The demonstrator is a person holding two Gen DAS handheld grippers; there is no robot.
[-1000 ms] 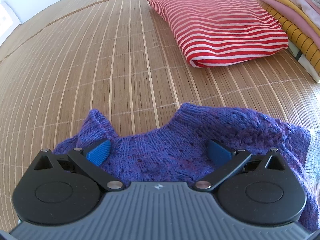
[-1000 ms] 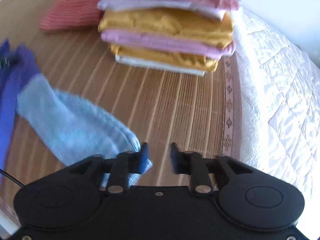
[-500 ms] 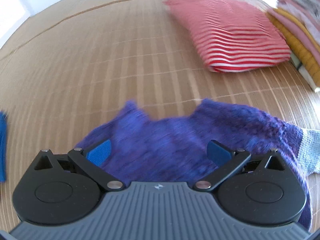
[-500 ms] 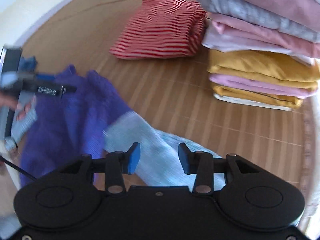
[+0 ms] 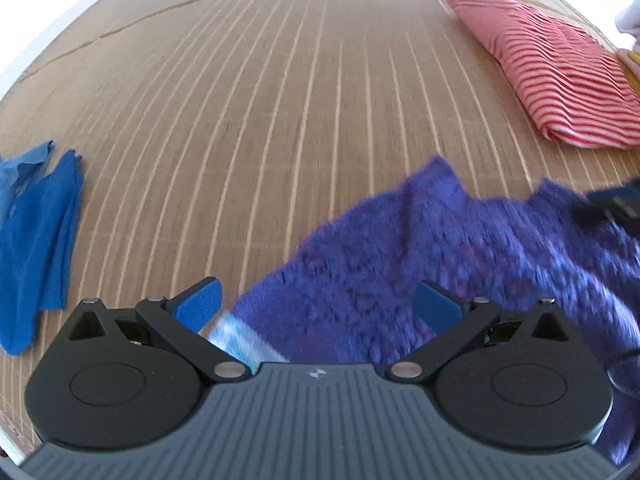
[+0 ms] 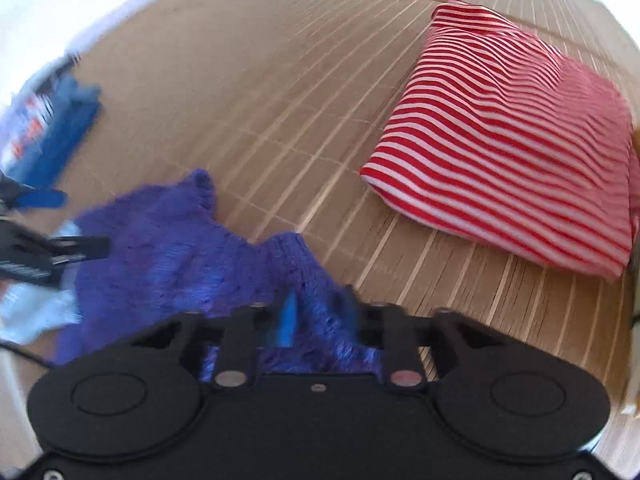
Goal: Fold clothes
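A purple knitted sweater (image 5: 440,248) with pale blue sleeve ends (image 5: 236,340) lies on the bamboo mat (image 5: 260,100). My left gripper (image 5: 316,304) is open, its jaws wide apart over the sweater's left part. In the right wrist view the sweater (image 6: 180,252) lies at lower left. My right gripper (image 6: 320,316) is open over the sweater's right edge, its jaws partly apart with knit between them; the view is blurred. The left gripper (image 6: 52,252) shows at the left edge of the right wrist view.
A folded red and white striped garment (image 6: 508,152) lies to the right on the mat, also in the left wrist view (image 5: 552,76). A blue cloth (image 5: 36,240) lies crumpled at the left, also in the right wrist view (image 6: 56,136).
Both grippers swung left. The right gripper moved from the pale blue sleeve by the stack onto the purple sweater. The left gripper shifted left, bringing the blue cloth into view.
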